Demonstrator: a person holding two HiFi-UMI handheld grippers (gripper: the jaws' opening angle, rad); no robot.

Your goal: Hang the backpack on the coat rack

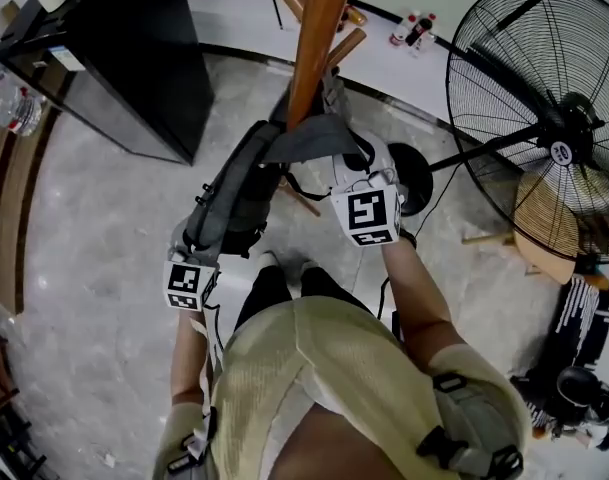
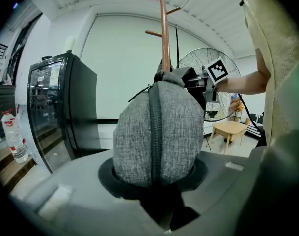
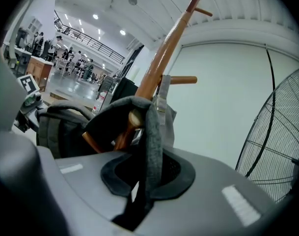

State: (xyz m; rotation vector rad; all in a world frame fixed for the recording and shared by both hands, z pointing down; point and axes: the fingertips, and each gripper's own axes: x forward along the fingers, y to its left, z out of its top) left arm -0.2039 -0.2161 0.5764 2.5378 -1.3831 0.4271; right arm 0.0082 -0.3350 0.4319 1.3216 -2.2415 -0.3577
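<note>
We're holding the backpack (image 2: 156, 132) up against the coat rack (image 1: 314, 38), its top right by the pole. L side of the rack: our left gripper (image 1: 192, 253) w/ fingers (image 2: 70, 181) clamping the bag's grey body, zip seam facing the cam. R side, close to the pole: our right gripper (image 1: 356, 173) w/ fingers (image 3: 228, 191) pinching together on the strap (image 3: 151, 136), which is looping over a rack peg (image 3: 134, 118). A floor fan (image 1: 544, 118) is standing well right of the rack.
</note>
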